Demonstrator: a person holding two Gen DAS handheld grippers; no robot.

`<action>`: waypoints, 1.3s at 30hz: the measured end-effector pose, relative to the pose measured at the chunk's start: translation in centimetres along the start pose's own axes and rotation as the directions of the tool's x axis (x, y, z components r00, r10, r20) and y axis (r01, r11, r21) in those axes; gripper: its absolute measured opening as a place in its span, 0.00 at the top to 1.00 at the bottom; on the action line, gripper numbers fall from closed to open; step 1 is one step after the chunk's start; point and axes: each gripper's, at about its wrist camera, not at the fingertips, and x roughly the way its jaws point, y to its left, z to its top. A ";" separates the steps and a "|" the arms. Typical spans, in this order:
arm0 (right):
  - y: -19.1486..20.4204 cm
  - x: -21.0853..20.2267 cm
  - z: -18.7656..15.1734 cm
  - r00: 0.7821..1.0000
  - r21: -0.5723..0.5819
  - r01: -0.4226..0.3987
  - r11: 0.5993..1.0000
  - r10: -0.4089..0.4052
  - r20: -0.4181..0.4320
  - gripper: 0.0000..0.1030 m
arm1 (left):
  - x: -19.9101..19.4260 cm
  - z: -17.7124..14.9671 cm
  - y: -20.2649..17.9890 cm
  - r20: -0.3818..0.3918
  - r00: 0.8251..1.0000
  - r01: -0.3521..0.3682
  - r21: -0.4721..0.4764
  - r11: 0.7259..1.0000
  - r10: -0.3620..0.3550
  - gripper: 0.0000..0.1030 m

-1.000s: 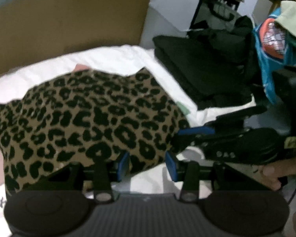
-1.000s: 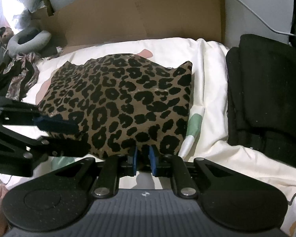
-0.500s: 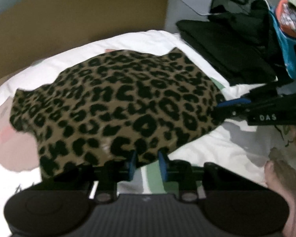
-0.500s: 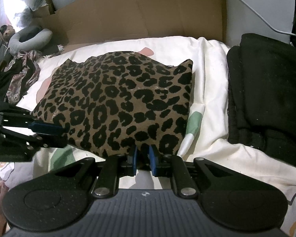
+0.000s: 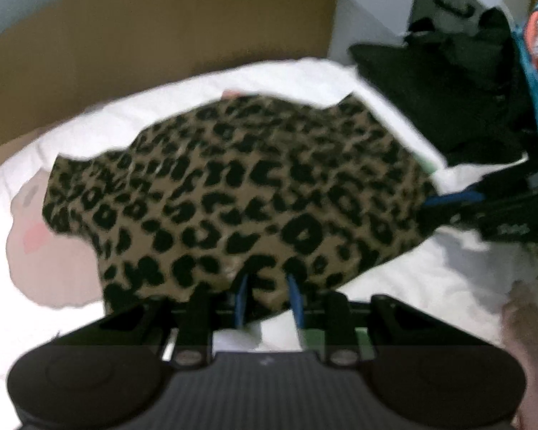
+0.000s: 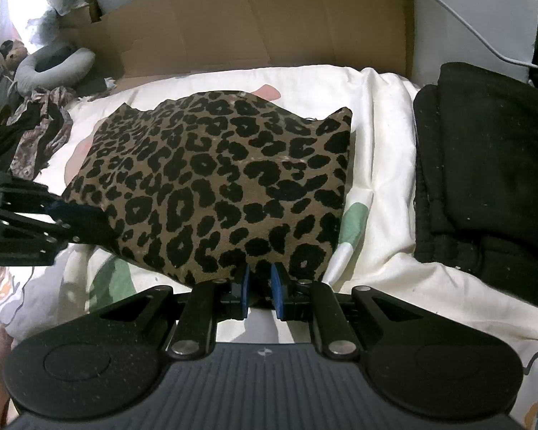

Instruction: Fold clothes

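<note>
Showing only rightward: gray neck pillow (image 6: 55, 68), beyond garment (image 6: 226, 186).

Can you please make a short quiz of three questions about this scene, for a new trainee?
1. True or false: the leopard-print garment lies on the white bedsheet.
2. Which edge of the garment does the right gripper grip? A) far edge B) near edge C) none
3. Fill in: the folded pile to the right of the garment, in the right wrist view, is ____ in colour.

Key:
1. True.
2. B. Its pads pinch the near edge; the left gripper has the same edge between its fingers.
3. Black: the black clothes sit beside the sheet, in front of the cardboard sheet.
</note>
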 end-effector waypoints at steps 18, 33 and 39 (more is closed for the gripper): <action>-0.8 -1.3 0.4 0.999 0.083 -0.036 0.996 0.034 0.025 0.81 | -1.8 -1.9 7.1 -0.058 0.985 -0.169 -0.206 0.964 0.161 0.61; -5.7 -1.0 -2.6 0.981 0.540 -0.183 0.821 0.190 0.043 0.64 | -1.8 -2.1 7.7 -0.056 0.994 -0.107 -0.279 0.954 0.095 0.62; -7.9 0.9 -3.5 0.963 0.710 -0.241 0.661 0.252 0.093 0.63 | -1.5 -2.2 7.9 -0.058 0.996 -0.084 -0.316 0.945 0.069 0.67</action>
